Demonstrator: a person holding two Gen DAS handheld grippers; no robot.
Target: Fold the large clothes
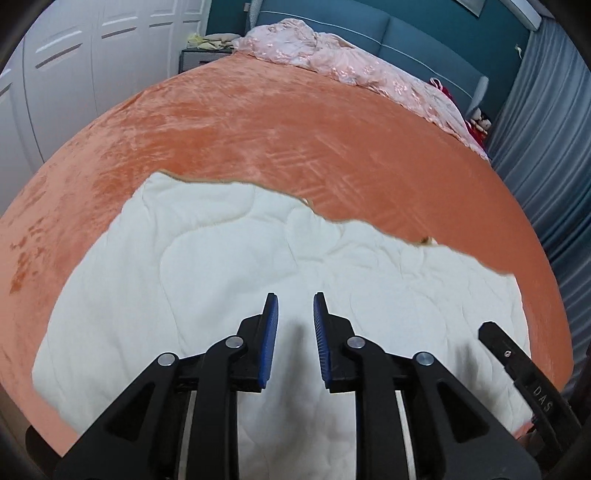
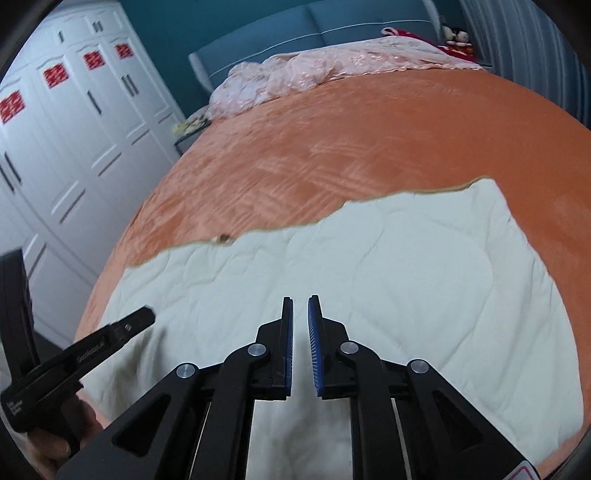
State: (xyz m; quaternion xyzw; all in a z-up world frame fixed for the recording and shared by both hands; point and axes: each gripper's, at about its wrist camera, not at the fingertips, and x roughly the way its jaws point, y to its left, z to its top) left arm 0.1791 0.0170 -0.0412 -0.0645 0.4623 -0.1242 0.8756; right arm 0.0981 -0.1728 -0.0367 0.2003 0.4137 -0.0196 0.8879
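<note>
A large cream quilted blanket (image 1: 229, 266) lies folded flat on the orange bed cover (image 1: 258, 136), its far edge ragged and trimmed in tan. In the left wrist view my left gripper (image 1: 295, 306) hovers above the near part of the blanket, its blue-padded jaws apart with nothing between them. The right wrist view shows the same blanket (image 2: 388, 266) on the orange cover (image 2: 332, 140). My right gripper (image 2: 300, 304) hangs over it with a narrow gap between its pads and nothing in that gap. The left gripper's body (image 2: 92, 347) shows at the left edge there, held in a hand.
A crumpled pink quilt (image 1: 332, 55) lies along the head of the bed against a blue headboard (image 1: 406, 33). White wardrobe doors (image 2: 74, 122) stand to the left, grey curtains (image 1: 546, 147) to the right. Red soft toys (image 2: 458, 37) sit in the far corner.
</note>
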